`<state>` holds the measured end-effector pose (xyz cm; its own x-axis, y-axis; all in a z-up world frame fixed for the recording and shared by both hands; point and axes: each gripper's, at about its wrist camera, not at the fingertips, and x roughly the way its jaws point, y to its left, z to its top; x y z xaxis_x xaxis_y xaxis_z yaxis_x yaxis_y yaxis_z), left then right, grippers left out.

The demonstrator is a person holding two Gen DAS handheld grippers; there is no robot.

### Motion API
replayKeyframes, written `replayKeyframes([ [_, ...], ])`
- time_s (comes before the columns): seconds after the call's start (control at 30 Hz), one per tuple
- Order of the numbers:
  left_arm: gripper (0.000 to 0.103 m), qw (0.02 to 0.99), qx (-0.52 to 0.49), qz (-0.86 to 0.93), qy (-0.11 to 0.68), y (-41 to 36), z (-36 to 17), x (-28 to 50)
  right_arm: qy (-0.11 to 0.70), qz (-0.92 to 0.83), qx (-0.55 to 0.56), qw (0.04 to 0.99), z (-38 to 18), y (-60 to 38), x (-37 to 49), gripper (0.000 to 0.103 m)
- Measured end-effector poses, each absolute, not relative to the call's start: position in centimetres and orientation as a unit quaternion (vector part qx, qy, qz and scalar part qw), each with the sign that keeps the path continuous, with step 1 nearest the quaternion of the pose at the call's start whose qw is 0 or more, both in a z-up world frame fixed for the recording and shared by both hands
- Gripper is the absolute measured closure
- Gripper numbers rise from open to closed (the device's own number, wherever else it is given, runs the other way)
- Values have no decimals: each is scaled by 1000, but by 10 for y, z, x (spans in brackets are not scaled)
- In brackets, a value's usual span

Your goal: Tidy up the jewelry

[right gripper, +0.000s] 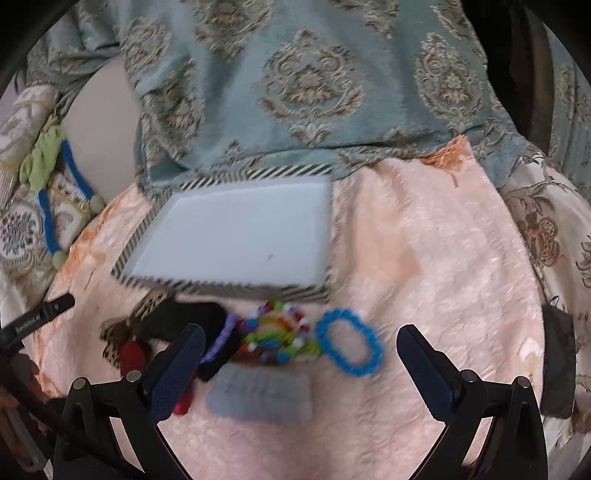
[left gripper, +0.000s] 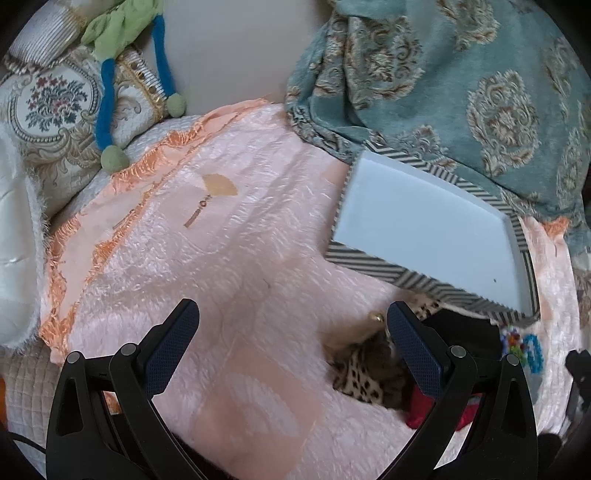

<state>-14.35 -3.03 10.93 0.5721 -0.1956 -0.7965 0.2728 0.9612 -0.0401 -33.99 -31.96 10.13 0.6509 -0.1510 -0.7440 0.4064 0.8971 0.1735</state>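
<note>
A shallow tray with a striped rim and a pale bare inside lies on the pink bedspread; it also shows in the left wrist view as the tray. In front of it sits a pile: a blue bead bracelet, multicoloured bead bracelets, a purple band, a black scrunchie, a leopard-print scrunchie and a red piece. My right gripper hangs open just before the pile, holding nothing. My left gripper is open too, its right finger beside the leopard scrunchie.
A small clear plastic case lies nearest to me. A teal patterned blanket rises behind the tray. An embroidered cushion and a green and blue plush toy sit at the left. A dark object rests at the right edge.
</note>
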Motion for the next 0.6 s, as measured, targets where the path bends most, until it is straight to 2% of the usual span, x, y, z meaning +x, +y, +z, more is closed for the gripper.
replayKeyframes([
  [0.6, 1, 883, 67, -174, 430, -56, 111, -193, 395, -153, 161, 892, 102, -301, -354, 0],
])
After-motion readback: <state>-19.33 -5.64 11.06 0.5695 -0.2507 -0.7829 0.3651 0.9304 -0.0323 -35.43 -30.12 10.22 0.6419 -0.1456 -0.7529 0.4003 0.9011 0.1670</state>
